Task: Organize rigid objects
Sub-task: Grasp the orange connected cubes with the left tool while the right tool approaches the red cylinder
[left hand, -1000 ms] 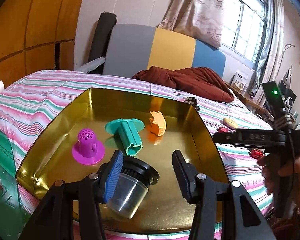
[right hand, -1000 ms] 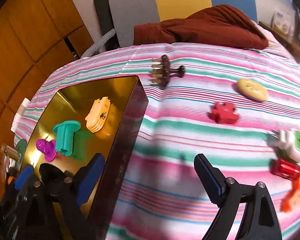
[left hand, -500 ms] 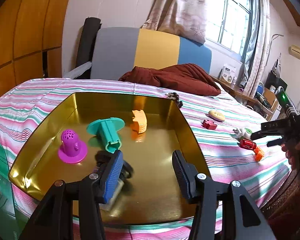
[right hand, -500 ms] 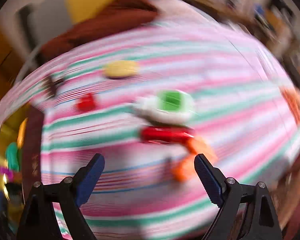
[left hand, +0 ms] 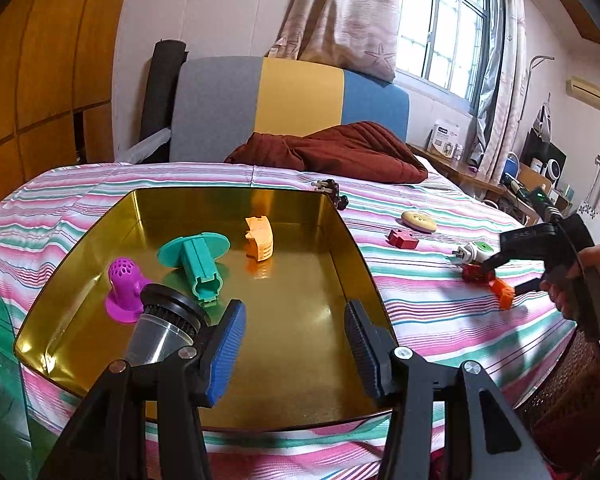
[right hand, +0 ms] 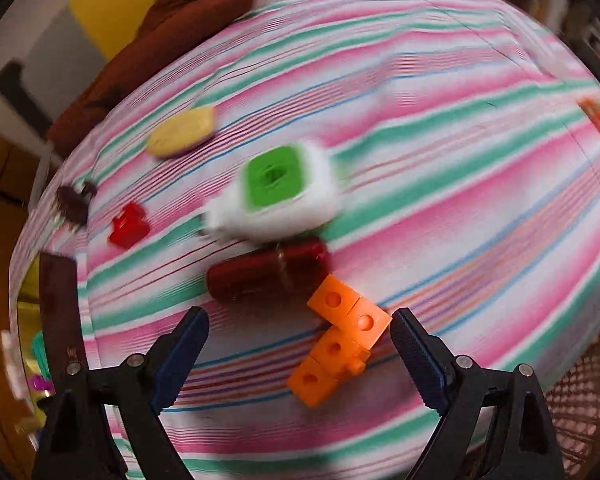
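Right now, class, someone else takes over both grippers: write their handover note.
Left gripper: open, empty, over the gold tray.
Right gripper: open, empty, above the orange block piece.
Done, in tray: purple strainer, teal flanged post, orange clip, black-capped clear cup.
Left, on the bedspread: orange block piece, dark red capsule, white-green plug, red block, yellow soap, brown hair claw.

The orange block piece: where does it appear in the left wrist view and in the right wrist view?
Left wrist view: the orange block piece lies far right on the striped bedspread, under the right tool.
Right wrist view: lower centre, between the open fingers.
Shared landmark: the dark red cylinder beside it.
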`<action>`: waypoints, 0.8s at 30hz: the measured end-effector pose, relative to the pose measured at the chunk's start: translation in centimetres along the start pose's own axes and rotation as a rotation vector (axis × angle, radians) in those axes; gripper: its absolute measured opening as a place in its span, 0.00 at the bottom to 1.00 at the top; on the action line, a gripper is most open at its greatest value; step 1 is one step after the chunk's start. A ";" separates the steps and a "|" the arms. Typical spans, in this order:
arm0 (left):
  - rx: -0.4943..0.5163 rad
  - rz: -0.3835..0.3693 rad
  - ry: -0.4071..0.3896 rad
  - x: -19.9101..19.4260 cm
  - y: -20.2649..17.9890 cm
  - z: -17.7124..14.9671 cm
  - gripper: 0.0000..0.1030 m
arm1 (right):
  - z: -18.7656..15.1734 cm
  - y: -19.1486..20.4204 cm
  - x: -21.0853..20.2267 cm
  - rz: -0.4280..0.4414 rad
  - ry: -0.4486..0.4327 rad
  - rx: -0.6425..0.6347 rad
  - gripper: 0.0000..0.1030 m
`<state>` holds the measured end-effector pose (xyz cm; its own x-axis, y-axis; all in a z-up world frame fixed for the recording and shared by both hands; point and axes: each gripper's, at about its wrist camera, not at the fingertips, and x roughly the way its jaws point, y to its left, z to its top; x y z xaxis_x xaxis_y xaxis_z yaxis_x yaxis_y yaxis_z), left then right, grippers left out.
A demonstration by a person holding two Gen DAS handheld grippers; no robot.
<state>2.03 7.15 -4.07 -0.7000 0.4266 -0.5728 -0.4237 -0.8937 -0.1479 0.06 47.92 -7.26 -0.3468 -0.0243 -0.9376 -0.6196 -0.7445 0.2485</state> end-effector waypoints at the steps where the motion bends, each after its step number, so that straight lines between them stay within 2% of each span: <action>1: 0.001 0.000 0.002 -0.1 -0.1 -0.1 0.50 | -0.2 1.0 0.5 0.032 0.010 -0.018 0.91; 3: 0.002 0.003 0.000 -0.2 -0.2 -0.2 0.50 | -0.6 2.9 1.3 0.082 0.028 -0.047 0.91; 7: 0.011 0.007 0.005 -0.4 -0.5 -0.3 0.50 | -1.4 8.1 2.4 0.110 0.004 -0.183 0.91; 11: 0.021 0.012 0.008 -0.8 -0.8 -0.5 0.50 | -2.4 12.4 2.6 0.230 0.023 -0.302 0.90; 14: 0.027 0.014 0.010 -1.0 -1.1 -0.6 0.50 | -2.5 13.5 0.4 0.244 -0.072 -0.382 0.90; 18: 0.049 0.000 0.014 -0.8 -2.0 -0.4 0.50 | -1.4 11.5 -2.9 0.165 -0.236 -0.431 0.90; 24: 0.135 -0.062 0.025 -0.3 -5.2 0.2 0.50 | 1.8 5.2 -3.9 -0.071 -0.351 -0.346 0.90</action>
<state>4.30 11.72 -2.98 -0.6562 0.4754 -0.5861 -0.5402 -0.8382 -0.0750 -3.08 45.32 -1.90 -0.5657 0.2160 -0.7958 -0.4006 -0.9155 0.0363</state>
